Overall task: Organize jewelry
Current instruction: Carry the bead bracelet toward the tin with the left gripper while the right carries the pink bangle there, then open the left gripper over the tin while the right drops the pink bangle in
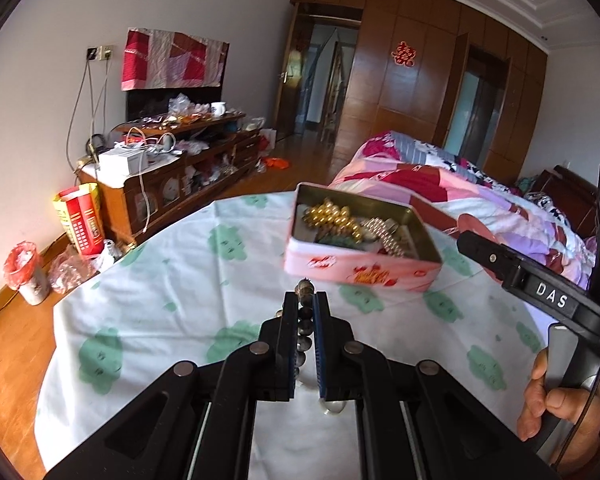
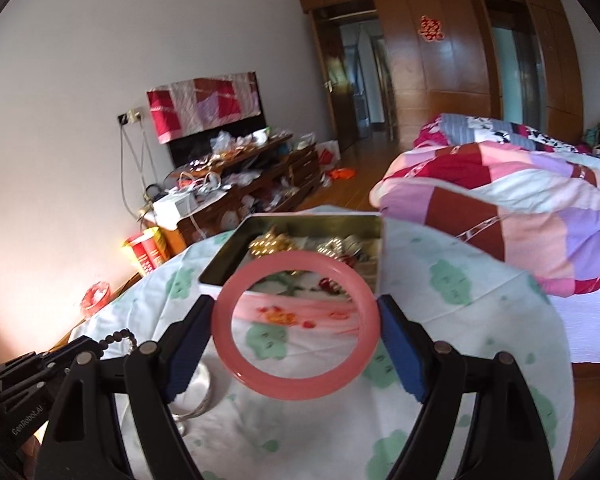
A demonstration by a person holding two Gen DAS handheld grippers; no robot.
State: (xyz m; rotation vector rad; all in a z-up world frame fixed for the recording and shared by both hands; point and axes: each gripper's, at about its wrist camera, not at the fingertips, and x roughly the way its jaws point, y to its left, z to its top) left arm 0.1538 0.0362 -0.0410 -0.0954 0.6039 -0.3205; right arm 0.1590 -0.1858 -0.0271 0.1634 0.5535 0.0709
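An open pink tin box (image 1: 360,272) holds gold beads and other jewelry on a round table. My left gripper (image 1: 305,300) is shut on a dark bead bracelet (image 1: 303,334), held just in front of the tin. My right gripper (image 2: 296,312) is shut on a pink bangle (image 2: 256,382), held upright just before the tin (image 2: 228,256). The dark beads (image 2: 118,336) and left gripper show at the lower left of the right wrist view. A silver bangle (image 2: 204,404) lies on the cloth below the right gripper.
The table wears a white cloth with green patches (image 1: 172,264). A bed with a patchwork quilt (image 2: 500,208) stands to the right. A cluttered wooden cabinet (image 1: 172,164) lines the left wall. A clear bead (image 1: 332,408) lies under the left gripper.
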